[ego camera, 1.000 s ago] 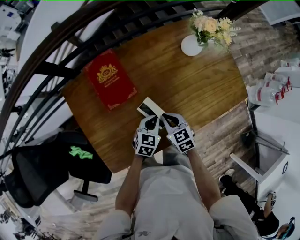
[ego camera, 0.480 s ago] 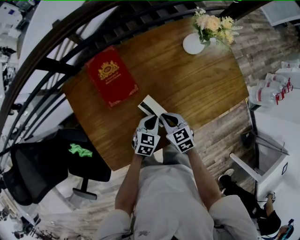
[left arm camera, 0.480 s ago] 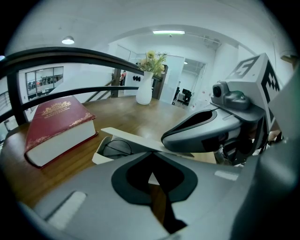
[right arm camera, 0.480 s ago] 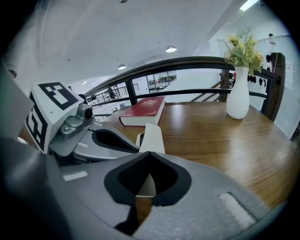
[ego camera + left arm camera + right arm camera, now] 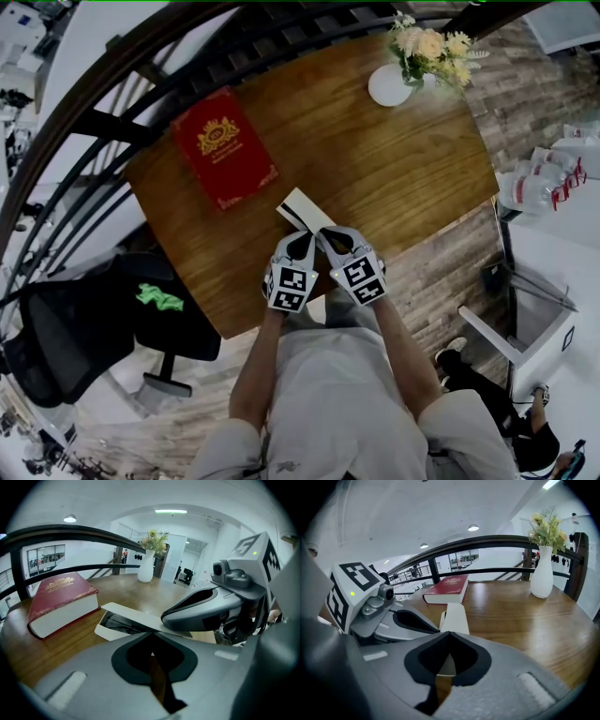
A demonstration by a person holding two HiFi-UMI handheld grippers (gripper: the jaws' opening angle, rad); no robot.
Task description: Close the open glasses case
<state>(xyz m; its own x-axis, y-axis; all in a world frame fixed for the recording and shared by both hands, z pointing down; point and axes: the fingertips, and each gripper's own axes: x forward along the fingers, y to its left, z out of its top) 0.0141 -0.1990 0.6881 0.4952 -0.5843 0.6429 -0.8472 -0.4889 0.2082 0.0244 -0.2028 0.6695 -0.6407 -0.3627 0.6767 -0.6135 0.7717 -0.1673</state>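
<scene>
The open glasses case (image 5: 302, 212) lies near the front edge of the wooden table (image 5: 394, 159). It is white, with a dark inside (image 5: 123, 623) and a lid (image 5: 133, 616) raised at a slant. My left gripper (image 5: 302, 241) and right gripper (image 5: 325, 234) sit side by side at the case's near end, both shut with nothing between the jaws. In the left gripper view the right gripper (image 5: 167, 617) reaches over the lid; I cannot tell whether it touches. The lid (image 5: 454, 615) stands straight ahead of the right gripper (image 5: 449, 633), with the left gripper (image 5: 433, 629) beside it.
A thick red book (image 5: 224, 149) lies left of and beyond the case. A white vase of flowers (image 5: 387, 86) stands at the far right of the table. A dark curved railing (image 5: 141, 89) borders the table's far side. A black chair (image 5: 112, 328) stands at the left.
</scene>
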